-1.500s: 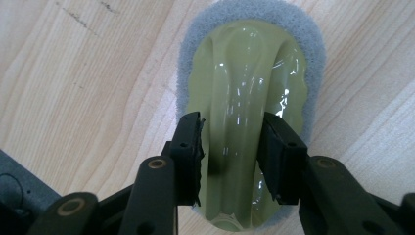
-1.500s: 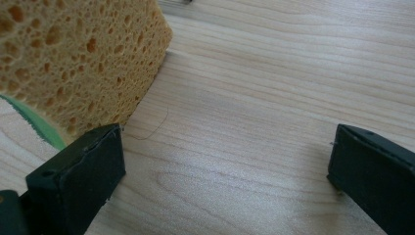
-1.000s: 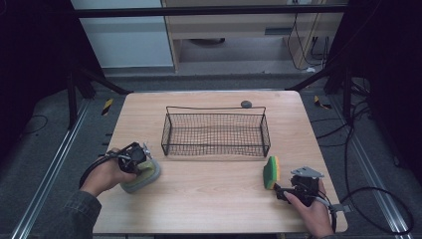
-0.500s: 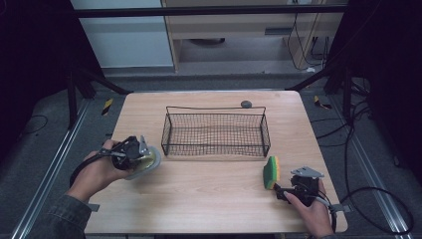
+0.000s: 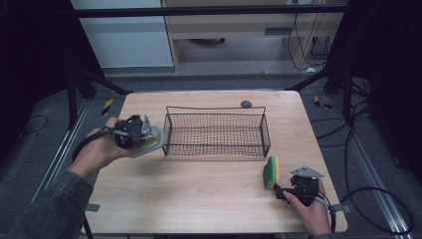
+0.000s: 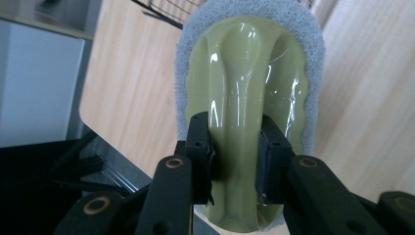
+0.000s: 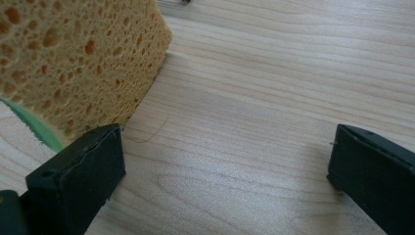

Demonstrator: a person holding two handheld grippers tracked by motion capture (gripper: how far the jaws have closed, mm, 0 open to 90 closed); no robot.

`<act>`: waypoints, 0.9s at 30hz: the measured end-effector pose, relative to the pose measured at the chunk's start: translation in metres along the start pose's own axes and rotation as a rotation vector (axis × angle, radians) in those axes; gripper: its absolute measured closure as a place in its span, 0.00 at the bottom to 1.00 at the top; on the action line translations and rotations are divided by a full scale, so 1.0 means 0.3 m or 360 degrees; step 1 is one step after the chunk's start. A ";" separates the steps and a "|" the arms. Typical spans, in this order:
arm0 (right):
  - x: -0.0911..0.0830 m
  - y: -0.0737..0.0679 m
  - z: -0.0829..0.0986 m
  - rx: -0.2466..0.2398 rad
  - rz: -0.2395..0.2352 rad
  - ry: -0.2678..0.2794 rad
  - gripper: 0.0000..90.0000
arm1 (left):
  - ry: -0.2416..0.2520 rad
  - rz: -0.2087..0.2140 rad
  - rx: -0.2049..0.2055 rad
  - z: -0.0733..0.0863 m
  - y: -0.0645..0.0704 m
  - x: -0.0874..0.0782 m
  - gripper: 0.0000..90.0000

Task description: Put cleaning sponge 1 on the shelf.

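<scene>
My left gripper [image 5: 141,130] is shut on the pale green handle of a scrubbing pad [image 5: 149,140] [image 6: 247,98] with a grey-white fleece rim, held above the table just left of the wire basket [image 5: 216,133]. In the left gripper view both jaws press the handle's narrow waist. A yellow sponge with a green layer [image 5: 271,172] [image 7: 73,63] stands on edge at the front right. My right gripper [image 5: 281,191] [image 7: 225,171] rests on the wood beside it, open, the sponge touching the outer side of its left jaw with nothing between the jaws.
A small dark round object [image 5: 246,104] lies behind the basket near the table's far edge. The basket has nothing in it. Bare wood [image 5: 199,189] stretches across the front middle. Cables trail off both sides of the table.
My left gripper has lifted the scrubbing pad off the table and carried it back and right, toward the basket's left end. The right gripper has stayed put.
</scene>
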State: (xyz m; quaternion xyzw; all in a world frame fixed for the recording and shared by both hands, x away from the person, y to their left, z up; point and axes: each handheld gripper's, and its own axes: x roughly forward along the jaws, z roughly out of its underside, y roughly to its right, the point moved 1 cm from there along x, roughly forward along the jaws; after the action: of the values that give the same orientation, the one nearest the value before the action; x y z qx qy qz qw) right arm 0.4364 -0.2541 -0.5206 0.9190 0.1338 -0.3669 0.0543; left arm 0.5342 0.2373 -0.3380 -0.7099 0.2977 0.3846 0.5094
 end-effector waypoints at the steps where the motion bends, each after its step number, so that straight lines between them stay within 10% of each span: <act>1: 0.000 0.000 0.000 0.0001 0.0001 0.0000 0.01 | 0.0004 -0.0007 0.0013 -0.005 -0.010 0.002 0.79; 10: -0.002 -0.005 0.003 0.0020 0.0033 -0.0004 0.01 | 0.0067 -0.0061 0.0034 -0.056 -0.082 -0.002 0.79; 27: -0.005 0.001 0.005 0.0000 -0.0003 -0.0002 0.01 | 0.0148 -0.0202 0.0100 -0.202 -0.070 -0.043 0.79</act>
State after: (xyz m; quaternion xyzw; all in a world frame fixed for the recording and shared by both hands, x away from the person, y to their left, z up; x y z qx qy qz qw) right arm 0.4345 -0.2548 -0.5205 0.9185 0.1348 -0.3677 0.0541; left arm 0.5592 0.1864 -0.3055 -0.7281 0.2875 0.3085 0.5404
